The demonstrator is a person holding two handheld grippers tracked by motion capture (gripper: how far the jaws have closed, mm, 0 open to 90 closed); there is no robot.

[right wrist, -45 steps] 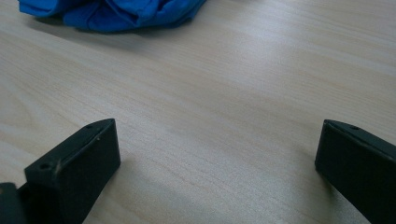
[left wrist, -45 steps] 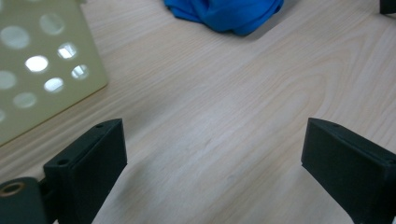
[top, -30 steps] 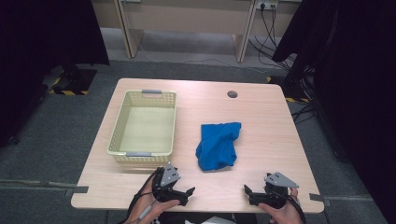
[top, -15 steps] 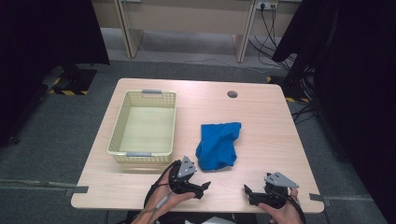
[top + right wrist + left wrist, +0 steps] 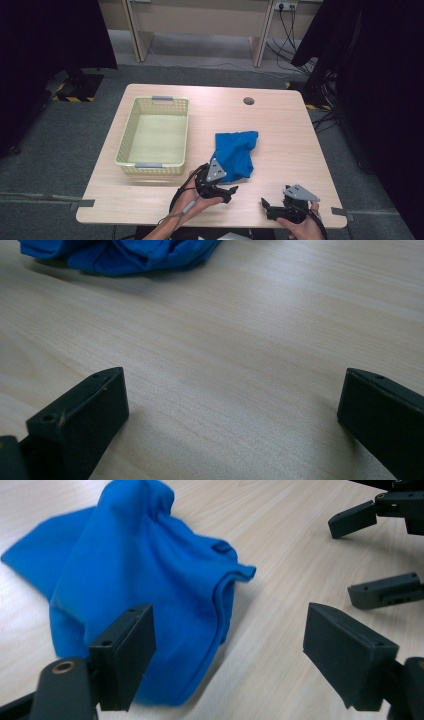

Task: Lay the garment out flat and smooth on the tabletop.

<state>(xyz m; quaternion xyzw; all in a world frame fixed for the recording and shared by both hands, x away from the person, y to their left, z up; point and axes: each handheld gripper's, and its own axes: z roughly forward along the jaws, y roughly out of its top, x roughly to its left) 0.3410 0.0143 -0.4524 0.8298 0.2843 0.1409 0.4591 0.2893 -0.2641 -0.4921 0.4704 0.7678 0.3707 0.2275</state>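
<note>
A crumpled blue cloth [image 5: 235, 152] lies on the wooden table [image 5: 285, 125], right of centre. My left gripper [image 5: 229, 192] sits at the cloth's near edge, its grey plate over the cloth's lower left corner. In the left gripper view the cloth [image 5: 135, 585] lies just ahead. Its near edge reaches into the gap of the left gripper [image 5: 235, 655] beside one jaw, and neither pad presses on it. These jaws have just been closing but still stand open. My right gripper [image 5: 265, 207] rests open near the table's front edge, shown also as the right gripper [image 5: 230, 410] over bare wood, with the cloth [image 5: 125, 252] farther off.
A pale yellow plastic basket [image 5: 126, 137] stands on the left half of the table with nothing in it. A round cable hole [image 5: 248, 101] is near the far edge. Dark curtains hang on both sides. The right gripper [image 5: 345, 560] appears at the upper right of the left gripper view.
My left gripper has moved right and slightly away from the front edge, up to the cloth's near corner. The right gripper has stayed where it was.
</note>
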